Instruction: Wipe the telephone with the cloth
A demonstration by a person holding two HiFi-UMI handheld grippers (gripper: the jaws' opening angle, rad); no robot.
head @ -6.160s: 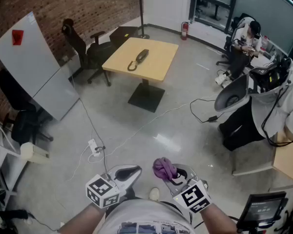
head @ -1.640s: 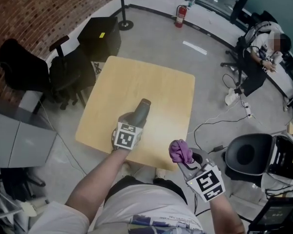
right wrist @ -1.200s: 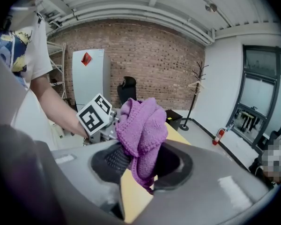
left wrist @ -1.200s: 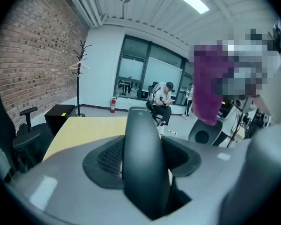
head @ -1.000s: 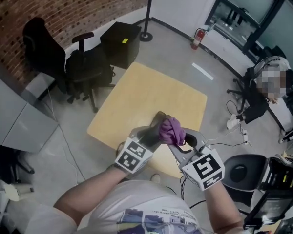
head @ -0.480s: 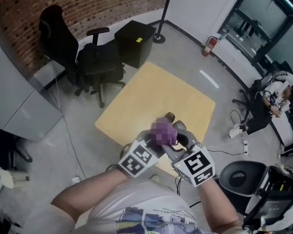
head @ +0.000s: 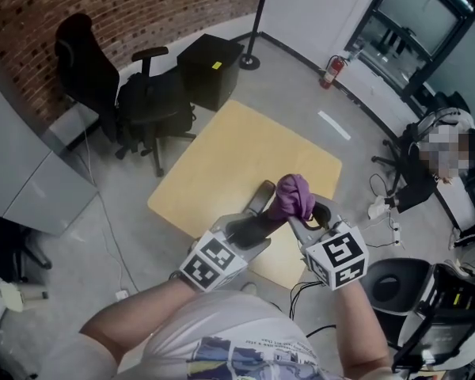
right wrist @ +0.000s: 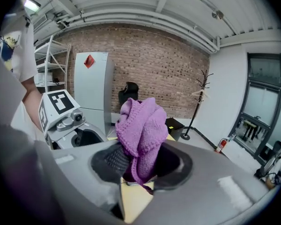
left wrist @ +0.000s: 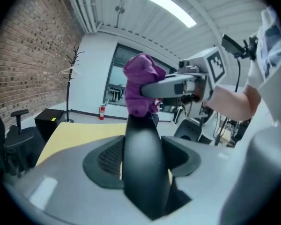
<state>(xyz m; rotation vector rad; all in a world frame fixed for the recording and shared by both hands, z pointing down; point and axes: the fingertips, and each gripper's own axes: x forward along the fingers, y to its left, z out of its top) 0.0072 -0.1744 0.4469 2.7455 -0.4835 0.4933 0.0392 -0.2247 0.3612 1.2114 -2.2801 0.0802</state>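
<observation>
As cloth slid from mid-handset to telephone far tip, wipe underway; left hand-held gripper clamps telephone, right hand-held gripper pinches cloth

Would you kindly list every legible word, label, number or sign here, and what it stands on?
No words or numbers can be read.
Marker cubes: black-and-white square patterns, no text.
Shirt print: too blurred.
Yellow label on black box: too small.
Red sign on grey cabinet: no legible writing.

My white printed T-shirt has short sleeves; beyond it my grey left gripper and right gripper carry black-and-white marker cubes
</observation>
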